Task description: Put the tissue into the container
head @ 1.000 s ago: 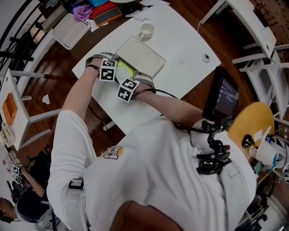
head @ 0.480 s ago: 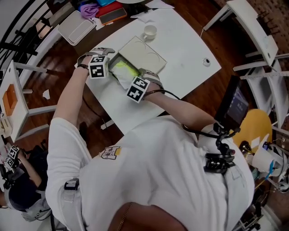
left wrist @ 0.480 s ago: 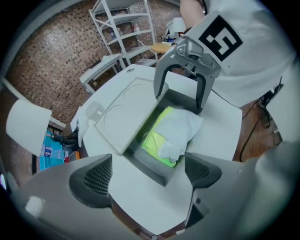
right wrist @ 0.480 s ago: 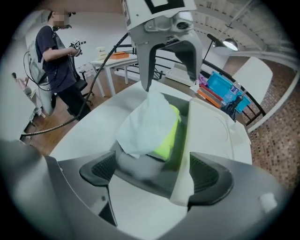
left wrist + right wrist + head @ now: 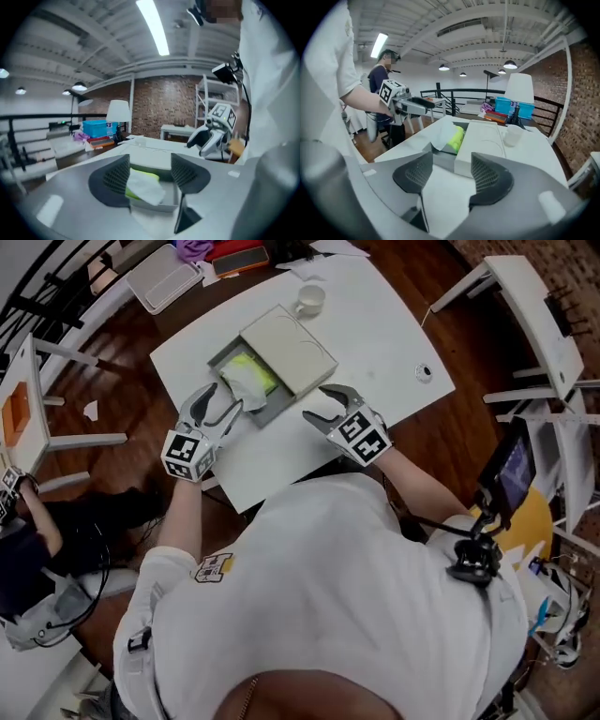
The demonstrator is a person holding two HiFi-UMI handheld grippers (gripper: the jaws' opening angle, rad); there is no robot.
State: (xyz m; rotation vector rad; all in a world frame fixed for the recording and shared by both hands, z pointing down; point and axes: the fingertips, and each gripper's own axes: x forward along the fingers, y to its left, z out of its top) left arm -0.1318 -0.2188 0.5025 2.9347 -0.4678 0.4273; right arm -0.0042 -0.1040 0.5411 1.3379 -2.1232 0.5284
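The tissue [image 5: 246, 381] sits in the open end of the container [image 5: 265, 412], flopping over the near rim, and the lid [image 5: 291, 351] covers the rest. There's plenty of bare desk [image 5: 384, 329] off to the right. The left gripper [image 5: 220, 404] and right gripper [image 5: 317, 402] hover just short of it, one on each side, jaws closing on nothing.

A cup [image 5: 310, 299] stands near the table's [image 5: 375, 334] far edge, a small round thing [image 5: 425, 372] lies near its right corner, and a tray [image 5: 164, 277] sits beyond it.
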